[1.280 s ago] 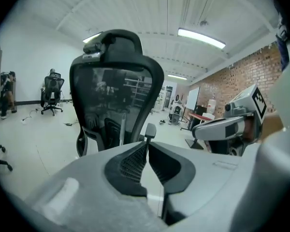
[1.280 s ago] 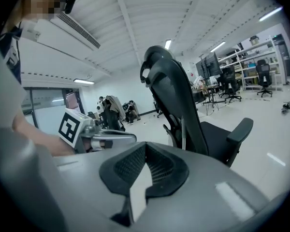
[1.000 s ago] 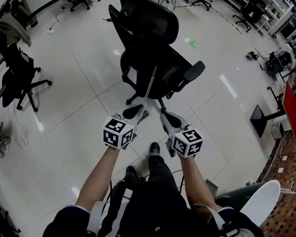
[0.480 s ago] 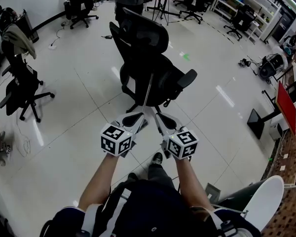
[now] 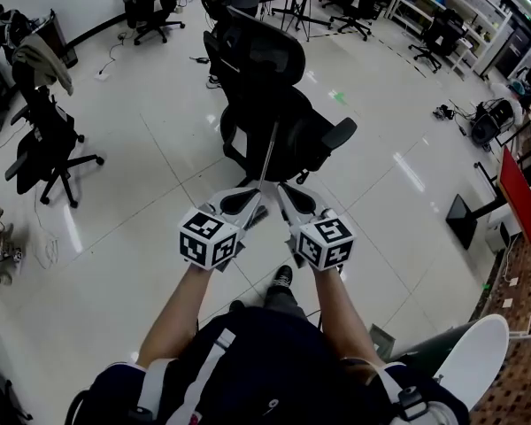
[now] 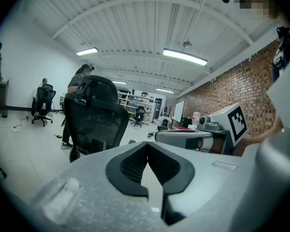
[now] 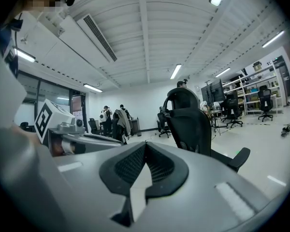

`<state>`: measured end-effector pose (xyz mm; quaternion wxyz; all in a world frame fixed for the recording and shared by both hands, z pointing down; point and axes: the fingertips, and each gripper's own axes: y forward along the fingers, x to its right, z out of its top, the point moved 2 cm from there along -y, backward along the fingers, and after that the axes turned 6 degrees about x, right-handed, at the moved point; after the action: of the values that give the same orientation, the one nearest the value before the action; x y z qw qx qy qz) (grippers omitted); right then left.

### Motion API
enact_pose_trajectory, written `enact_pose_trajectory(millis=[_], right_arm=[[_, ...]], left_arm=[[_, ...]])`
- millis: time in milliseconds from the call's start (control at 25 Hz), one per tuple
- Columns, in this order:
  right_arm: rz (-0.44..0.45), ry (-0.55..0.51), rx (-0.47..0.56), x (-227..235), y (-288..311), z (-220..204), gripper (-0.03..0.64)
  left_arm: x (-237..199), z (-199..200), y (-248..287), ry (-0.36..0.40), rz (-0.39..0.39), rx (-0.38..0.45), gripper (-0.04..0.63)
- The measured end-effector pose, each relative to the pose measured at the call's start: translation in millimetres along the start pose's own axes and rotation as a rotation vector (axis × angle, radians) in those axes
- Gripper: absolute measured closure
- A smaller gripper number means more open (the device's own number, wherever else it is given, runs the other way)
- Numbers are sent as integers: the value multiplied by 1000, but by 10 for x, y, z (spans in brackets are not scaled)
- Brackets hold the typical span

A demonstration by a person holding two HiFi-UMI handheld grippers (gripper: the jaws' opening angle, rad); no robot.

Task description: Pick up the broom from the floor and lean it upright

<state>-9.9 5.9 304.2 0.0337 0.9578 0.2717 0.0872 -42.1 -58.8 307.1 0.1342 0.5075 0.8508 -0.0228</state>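
Observation:
The broom shows only as a thin grey handle, standing up against the front of a black office chair. Its lower end is hidden behind my grippers. In the head view my left gripper and right gripper sit side by side just short of the handle, pointing at the chair. Both are shut with nothing between the jaws. The left gripper view shows my left gripper with tips together and the chair beyond. The right gripper view shows the same for my right gripper.
Another black chair stands at the left, with cables on the floor near it. Desks, shelves and more chairs line the far side. A red panel and a white round object are at the right. A person stands behind the chair.
Both grippers have risen and drawn closer together, still shut. The handle stays against the chair.

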Motion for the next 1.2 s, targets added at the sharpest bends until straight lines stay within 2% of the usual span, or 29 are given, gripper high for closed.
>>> enact_pose_trajectory(millis=[1200], right_arm=[[14,-28,11,-70,-113,106,614]], left_arm=[[65,-3,-108,8,3,-8,594]])
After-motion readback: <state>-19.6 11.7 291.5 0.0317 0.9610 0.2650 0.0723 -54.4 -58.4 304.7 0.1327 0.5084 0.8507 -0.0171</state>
